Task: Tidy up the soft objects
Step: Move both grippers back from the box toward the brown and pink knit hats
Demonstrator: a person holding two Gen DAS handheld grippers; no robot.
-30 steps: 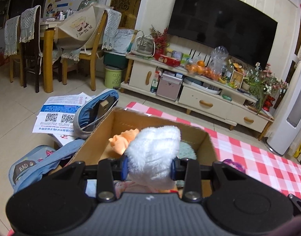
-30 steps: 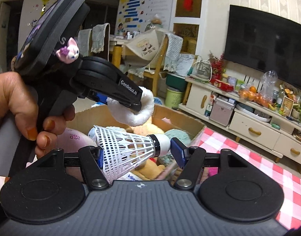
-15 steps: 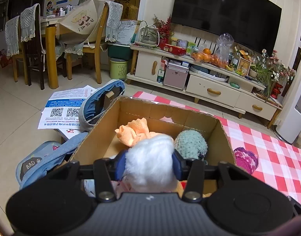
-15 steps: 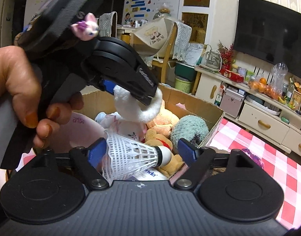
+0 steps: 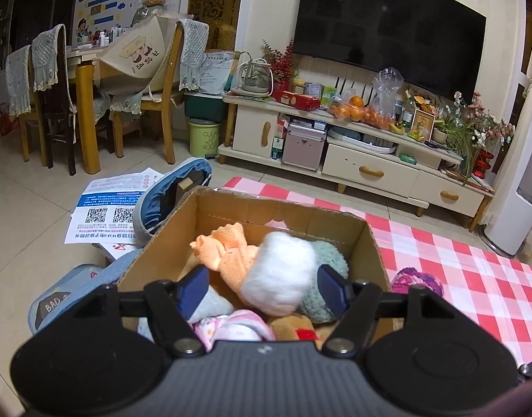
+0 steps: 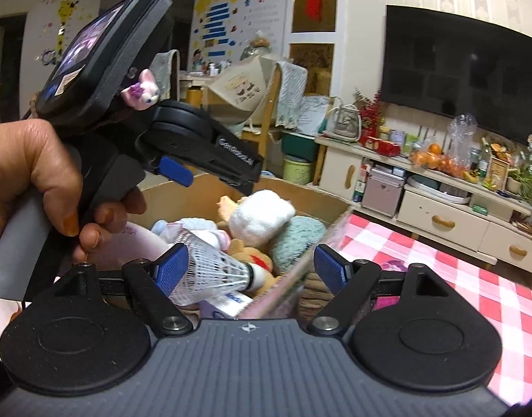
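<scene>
Cardboard box [image 5: 339,224] sitting on a red-and-white checked cloth [image 5: 474,278], holding a heap of soft toys: an orange cloth [image 5: 224,250], a teal fuzzy ball [image 5: 330,260], a brown plush [image 6: 247,252] and pink-and-white pieces. White fluffy toy [image 5: 280,274] lying on top of the heap, tilted against the orange cloth. Left tool [image 5: 262,286] hovering over the box's near edge, its jaws opening, the white fluffy toy lying loose between them. Right tool [image 6: 252,267] standing wide apart near the box; a white shuttlecock [image 6: 214,271] resting against its left pad, the other pad clear of it. A hand [image 6: 33,180] gripping the left tool's handle, seen from the right wrist. A purple knitted item [image 5: 417,278] lying on the cloth just beside the box. Blue bags [image 5: 168,198] and printed sheets [image 5: 106,208] lying on the pale tiled floor [image 5: 33,208]. Behind: a low cream cabinet [image 5: 363,170] carrying oranges, bottles and flowers, a dark television [image 5: 387,27] hanging above it, wooden chairs [image 5: 161,104] standing around a dining table at left
</scene>
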